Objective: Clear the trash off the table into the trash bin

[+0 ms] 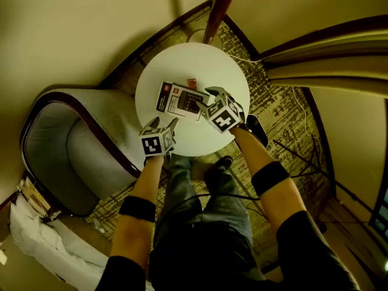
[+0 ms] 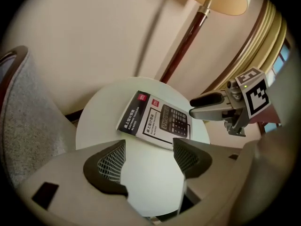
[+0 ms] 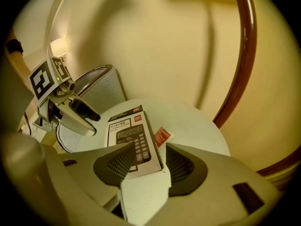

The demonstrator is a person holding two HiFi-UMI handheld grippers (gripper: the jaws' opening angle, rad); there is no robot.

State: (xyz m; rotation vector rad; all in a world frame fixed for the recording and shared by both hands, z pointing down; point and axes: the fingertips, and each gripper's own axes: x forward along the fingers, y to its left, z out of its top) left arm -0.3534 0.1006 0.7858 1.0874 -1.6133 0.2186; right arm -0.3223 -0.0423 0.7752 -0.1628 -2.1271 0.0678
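Left gripper (image 2: 149,154): jaws apart, nothing between them but bare table (image 2: 99,121). The box (image 2: 155,119) lies just beyond the tips.

Right gripper (image 3: 148,161): jaws apart, with the near edge of the box lined up in the gap. The pads do not press on it. Neither gripper holds anything.

The box lies flat near the table's middle. A small red wrapper (image 3: 162,136) lies just beside its far long edge. Both are still on the table. The bin is in no view.

Hazards, as judged from this position:
- The box is flat and broad. Jaws closing over its face will likely skid off; take it across an edge or a corner.
- A steep descent can drive a lower jaw into the tabletop.
- A push in place of a grip may slide the box into the wrapper and sweep it off the far rim, toward the lamp pole (image 1: 219,11).
- The grippers work close together over one item and may collide.
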